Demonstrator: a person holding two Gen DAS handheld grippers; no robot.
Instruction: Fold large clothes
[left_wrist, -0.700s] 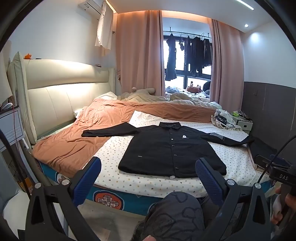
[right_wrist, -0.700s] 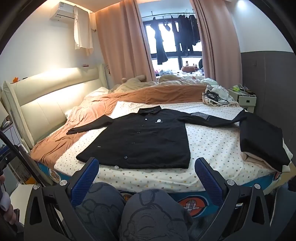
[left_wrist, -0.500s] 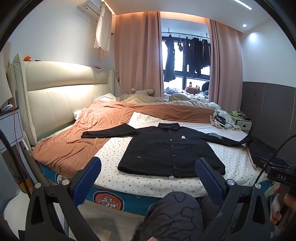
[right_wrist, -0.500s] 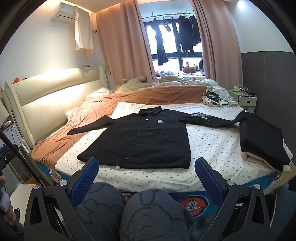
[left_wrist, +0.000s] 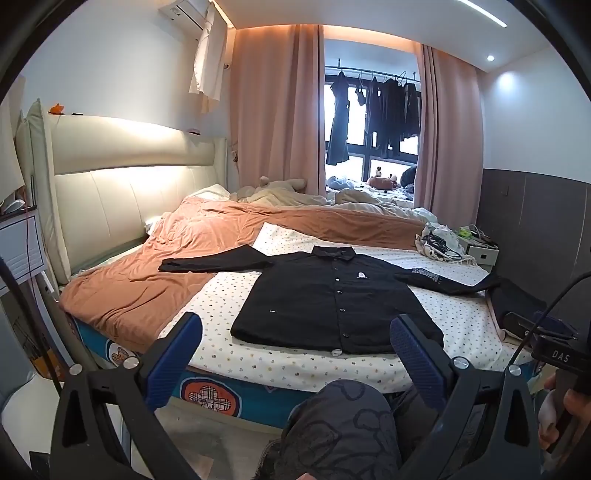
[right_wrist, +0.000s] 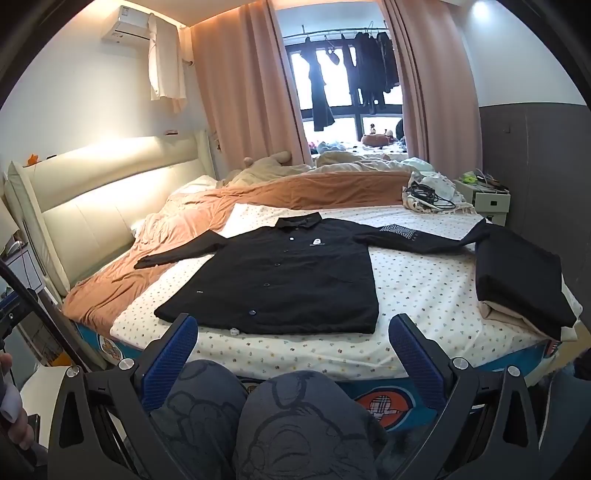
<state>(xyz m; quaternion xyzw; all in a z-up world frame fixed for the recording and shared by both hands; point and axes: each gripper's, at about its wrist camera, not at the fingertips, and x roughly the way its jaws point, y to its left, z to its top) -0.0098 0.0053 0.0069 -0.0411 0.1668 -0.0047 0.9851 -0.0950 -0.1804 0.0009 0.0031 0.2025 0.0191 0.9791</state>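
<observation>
Looking down both grippers, I see a black button-front shirt (left_wrist: 334, 299) spread flat, face up, on the bed (left_wrist: 291, 363). Its collar points toward the window, and both long sleeves are stretched straight out to the sides. The cloth looks matte and fairly heavy, with a row of small pale buttons down the middle, a small white chest logo and a patterned patch on one sleeve. It lies mostly on a cream sheet (right_wrist: 417, 291) dotted with tiny prints, while one sleeve reaches onto a rumpled, soft-looking orange blanket (left_wrist: 147, 280).

My left gripper (left_wrist: 295, 350) stands wide open with nothing between its ribbed blue pads (left_wrist: 175, 354). The right gripper (right_wrist: 291, 349) is the same — spread fully, empty, held short of the bed over the person's knees in grey printed trousers (right_wrist: 295, 428).

At the bed's right edge sits a folded stack (right_wrist: 521, 280), black fabric on top of a beige layer, squared off and neat. The padded cream headboard (left_wrist: 110, 192) is smooth and glossy under the strip light.

Compared with half a second back, almost nothing differs — the shirt has kept its place and shape, and the jaws are just as wide. The left view has tilted very slightly, so the shirt sits a touch lower in it.

A small white bedside cabinet (right_wrist: 484, 199) holds cables and small clutter on top; I cannot make out the items.
</observation>
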